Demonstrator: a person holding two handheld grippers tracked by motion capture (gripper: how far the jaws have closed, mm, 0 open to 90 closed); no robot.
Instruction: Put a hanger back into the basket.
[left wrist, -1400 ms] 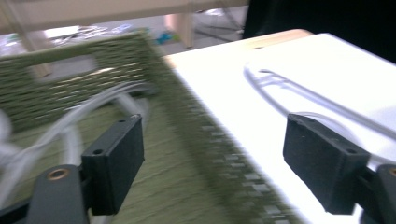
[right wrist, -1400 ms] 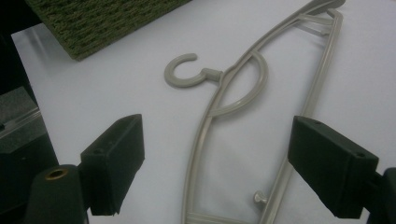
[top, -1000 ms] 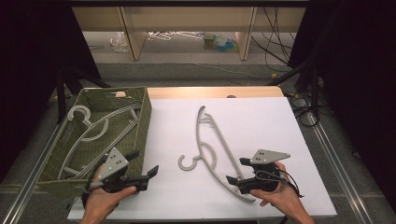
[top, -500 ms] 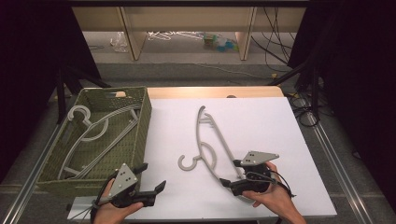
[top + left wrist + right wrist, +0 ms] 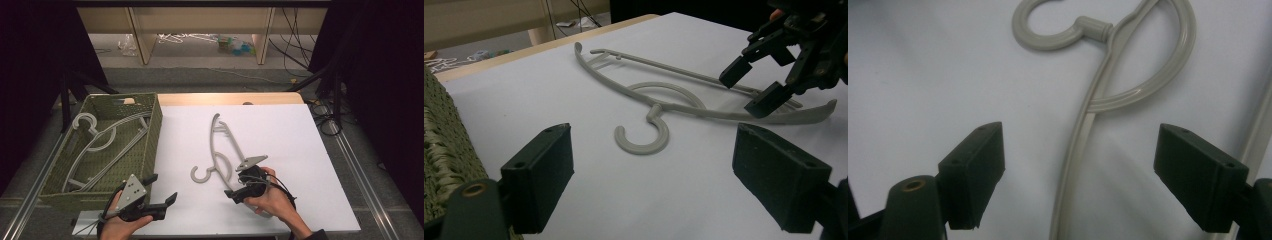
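Right tongs (image 5: 1078,175) gape astride the grey plastic hanger (image 5: 1098,95); I'd lower squarely, then clench. Left tongs (image 5: 659,165) released.

Lab-style recording booth.
Black curtains (image 5: 385,75) around a white table (image 5: 300,130), loose cables (image 5: 295,35), plain wooden shelving (image 5: 200,15) behind.

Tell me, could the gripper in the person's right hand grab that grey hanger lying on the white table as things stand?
Probably yes. The right gripper hangs with its jaws open on either side of the hanger arm, and nothing lies between them on the white table.
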